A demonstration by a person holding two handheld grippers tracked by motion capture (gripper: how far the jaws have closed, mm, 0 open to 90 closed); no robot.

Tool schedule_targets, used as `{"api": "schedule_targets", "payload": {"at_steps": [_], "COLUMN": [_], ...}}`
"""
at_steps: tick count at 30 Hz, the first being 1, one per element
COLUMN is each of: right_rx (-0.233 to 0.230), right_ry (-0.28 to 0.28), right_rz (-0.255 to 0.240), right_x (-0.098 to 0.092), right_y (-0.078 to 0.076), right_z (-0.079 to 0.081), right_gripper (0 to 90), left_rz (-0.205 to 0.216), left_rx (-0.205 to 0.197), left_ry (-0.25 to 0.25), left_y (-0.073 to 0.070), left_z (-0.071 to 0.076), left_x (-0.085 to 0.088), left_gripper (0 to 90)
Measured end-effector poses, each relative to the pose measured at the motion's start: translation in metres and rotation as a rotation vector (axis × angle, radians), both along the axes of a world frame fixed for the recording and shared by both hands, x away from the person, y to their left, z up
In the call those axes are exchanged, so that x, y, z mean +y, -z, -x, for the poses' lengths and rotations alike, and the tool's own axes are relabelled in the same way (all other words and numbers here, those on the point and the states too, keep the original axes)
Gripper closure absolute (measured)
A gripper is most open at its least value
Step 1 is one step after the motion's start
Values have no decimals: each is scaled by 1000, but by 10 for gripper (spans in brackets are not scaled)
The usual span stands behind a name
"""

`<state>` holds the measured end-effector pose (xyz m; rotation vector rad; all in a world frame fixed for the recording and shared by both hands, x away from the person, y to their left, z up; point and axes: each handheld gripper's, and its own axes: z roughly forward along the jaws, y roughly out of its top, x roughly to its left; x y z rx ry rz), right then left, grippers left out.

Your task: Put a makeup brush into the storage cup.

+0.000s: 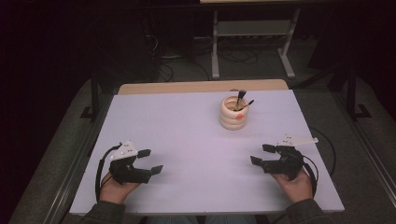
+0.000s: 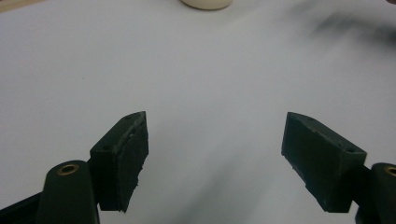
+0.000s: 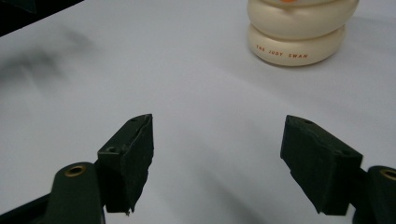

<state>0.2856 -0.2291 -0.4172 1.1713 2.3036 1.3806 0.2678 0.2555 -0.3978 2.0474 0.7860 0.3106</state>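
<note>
While both hands rest low at the near edge of the white table point(image 1: 187, 140), the left gripper point(image 1: 150, 161) and the right gripper point(image 1: 261, 155) each stand with their black jaws spread wide and nothing between them. The left gripper's own view point(image 2: 212, 158) shows bare white surface in the gap between its pads, which touch no object. Seen along the right gripper point(image 3: 217, 163), the same holds: a broad gap over bare tabletop, pads clear of everything.

A cream ribbed cup point(image 1: 234, 113), built like three stacked rings with an orange spot on its near side, stands upright toward the far side of the table, a little right of centre. Dark-handled brushes point(image 1: 241, 99) lean out of its mouth toward the right. The cup sits well apart from both grippers: far and to the right of the left gripper, far and slightly left of the right gripper, which is the nearer of the two. From the right gripper view the cup's lower rings point(image 3: 299, 32) appear beyond the right-hand jaw, with small orange lettering on the bottom ring; from the left gripper view just its base point(image 2: 207, 3) shows at the far edge.
</note>
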Motion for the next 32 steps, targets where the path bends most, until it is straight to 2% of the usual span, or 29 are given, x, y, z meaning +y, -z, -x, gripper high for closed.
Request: {"api": "schedule_targets", "payload": {"at_steps": [5, 13, 15, 32], "right_rx": [-18, -38, -42, -79], "right_ry": [0, 7, 2, 6], "right_rz": [11, 26, 31, 41], "right_x": [0, 0, 1, -2], "right_y": [1, 2, 2, -2], "right_z": [1, 5, 6, 12], "right_gripper": [235, 227, 226, 222], "left_rz": [-17, -14, -20, -51], "left_rx": [9, 14, 31, 9], "left_ry": [4, -7, -7, 4], "left_y": [5, 10, 13, 13], "left_z": [2, 4, 6, 6], "left_x": [2, 9, 9, 10], "left_gripper": [226, 222, 219, 215]}}
